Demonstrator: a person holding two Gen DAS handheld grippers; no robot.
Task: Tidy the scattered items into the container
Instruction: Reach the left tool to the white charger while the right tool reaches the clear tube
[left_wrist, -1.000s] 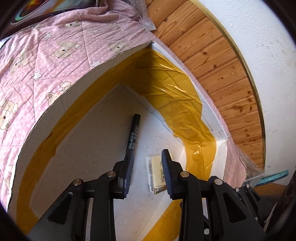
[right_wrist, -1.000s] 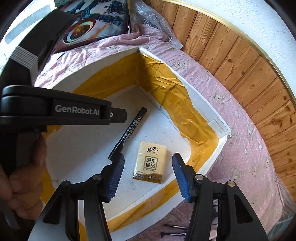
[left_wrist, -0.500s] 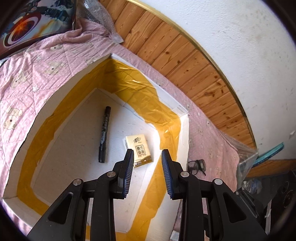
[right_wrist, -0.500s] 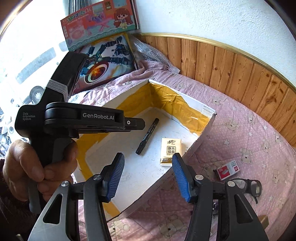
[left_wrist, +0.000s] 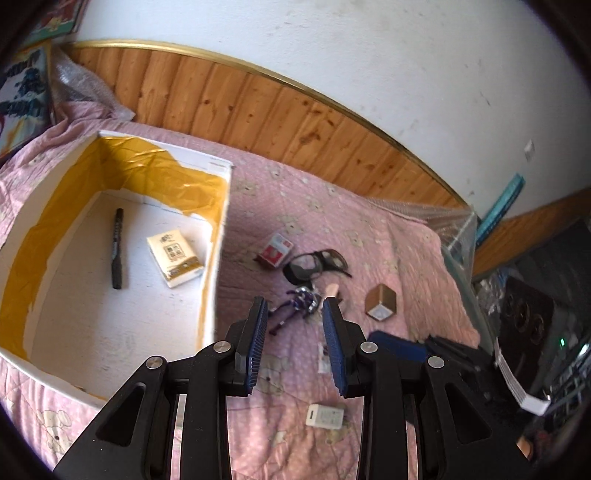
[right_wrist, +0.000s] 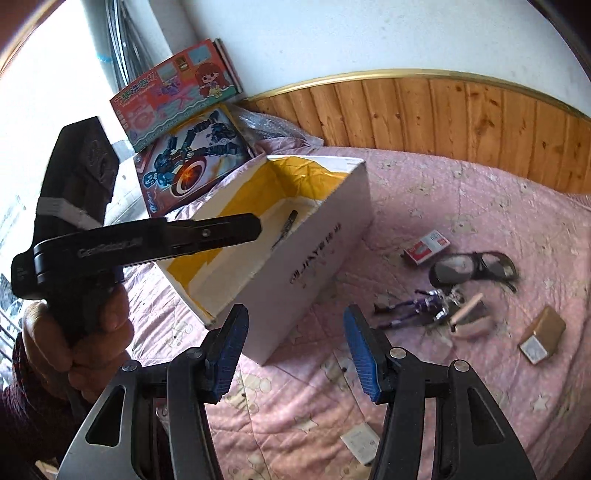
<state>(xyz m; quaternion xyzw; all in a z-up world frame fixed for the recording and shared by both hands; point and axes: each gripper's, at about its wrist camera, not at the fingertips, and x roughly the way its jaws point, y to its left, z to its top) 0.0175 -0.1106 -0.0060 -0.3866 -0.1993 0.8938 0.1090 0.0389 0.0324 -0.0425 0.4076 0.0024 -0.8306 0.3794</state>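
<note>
A white box lined with yellow tape (left_wrist: 218, 236) (right_wrist: 314, 258) sits on the pink quilt. Inside lie a black marker (left_wrist: 117, 248) and a tissue pack (left_wrist: 175, 256). On the quilt to its right lie a red-and-white small box (left_wrist: 275, 251) (right_wrist: 426, 246), dark glasses (left_wrist: 316, 262) (right_wrist: 472, 267), a purple figure (left_wrist: 295, 301) (right_wrist: 417, 308), a brown cube box (left_wrist: 380, 302) (right_wrist: 541, 334) and a white charger (left_wrist: 325, 415). My left gripper (left_wrist: 295, 317) is open and empty above the purple figure. My right gripper (right_wrist: 295, 325) is open and empty beside the box's near corner.
Toy boxes (right_wrist: 184, 122) lean against the wall behind the white box. Wood panelling (left_wrist: 258, 107) runs along the wall. A speaker (left_wrist: 532, 314) and clutter stand at the quilt's right edge. The left gripper's body (right_wrist: 147, 240) shows in the right wrist view.
Both grippers have pulled back up out of the box and swung right, so the scattered items on the quilt have come into view. Both stay open and empty.
</note>
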